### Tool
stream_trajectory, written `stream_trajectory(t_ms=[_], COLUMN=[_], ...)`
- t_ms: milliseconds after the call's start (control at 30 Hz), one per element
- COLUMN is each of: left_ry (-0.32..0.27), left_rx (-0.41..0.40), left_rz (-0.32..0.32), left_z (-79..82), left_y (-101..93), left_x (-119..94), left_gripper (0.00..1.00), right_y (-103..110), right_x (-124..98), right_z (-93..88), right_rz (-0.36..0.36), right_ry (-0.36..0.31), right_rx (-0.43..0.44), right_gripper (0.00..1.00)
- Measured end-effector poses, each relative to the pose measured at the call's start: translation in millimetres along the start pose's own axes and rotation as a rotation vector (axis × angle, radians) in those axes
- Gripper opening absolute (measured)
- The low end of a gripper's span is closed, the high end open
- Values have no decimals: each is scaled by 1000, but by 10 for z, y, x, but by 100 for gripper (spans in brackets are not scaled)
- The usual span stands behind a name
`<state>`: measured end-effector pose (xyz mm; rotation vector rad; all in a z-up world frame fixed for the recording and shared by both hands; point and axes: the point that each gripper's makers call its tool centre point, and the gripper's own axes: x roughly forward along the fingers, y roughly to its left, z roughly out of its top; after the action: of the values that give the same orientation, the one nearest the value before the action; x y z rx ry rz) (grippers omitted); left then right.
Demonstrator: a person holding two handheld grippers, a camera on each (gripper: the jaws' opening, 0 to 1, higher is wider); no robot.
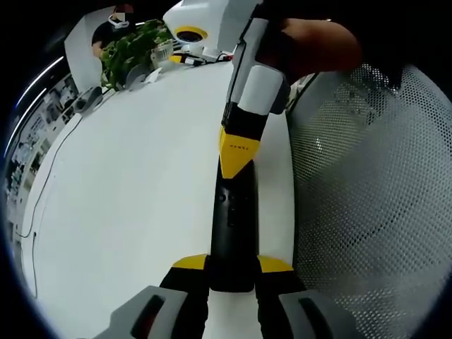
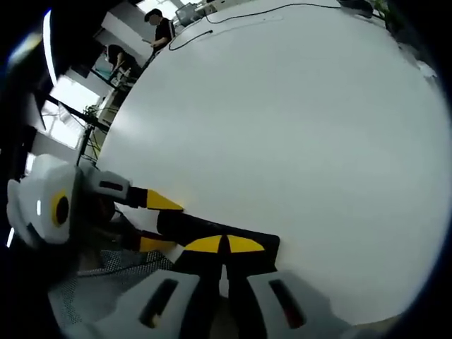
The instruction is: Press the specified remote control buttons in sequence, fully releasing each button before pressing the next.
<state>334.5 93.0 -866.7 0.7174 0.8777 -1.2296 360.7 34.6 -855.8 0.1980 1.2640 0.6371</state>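
The remote lies on the table, long axis 6 to 12, pinched by the left gripper. The right gripper, tips together, presses its far end; the right gripper view alone shows people at 11.

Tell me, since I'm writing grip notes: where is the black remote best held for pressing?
By its near end, across the narrow width: the remote lies flat and long on the white table, and the left gripper clamps that end there, leaving buttons open to the right gripper.
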Motion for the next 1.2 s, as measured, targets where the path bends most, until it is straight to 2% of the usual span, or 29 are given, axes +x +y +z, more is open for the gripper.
stream_trajectory(t_ms=[233, 467, 633, 867, 1200], left_ry=[-3, -3, -1, -1, -8], left_rx=[-3, 2, 3, 3, -5], left_rz=[0, -1, -3, -3, 1], left_z=[0, 0, 0, 7, 11], left_y=[3, 0, -2, -2, 1], left_x=[2, 3, 5, 9, 10], left_gripper=[25, 25, 25, 25, 25], right_y=[-39, -42, -27, -49, -50], right_x=[16, 19, 37, 39, 20], right_z=[26, 25, 25, 32, 36], right_rz=[-19, -5, -35, -50, -31], right_ry=[-13, -25, -33, -36, -19], right_rx=[-22, 9, -45, -57, -28], right_gripper=[0, 0, 0, 0, 0])
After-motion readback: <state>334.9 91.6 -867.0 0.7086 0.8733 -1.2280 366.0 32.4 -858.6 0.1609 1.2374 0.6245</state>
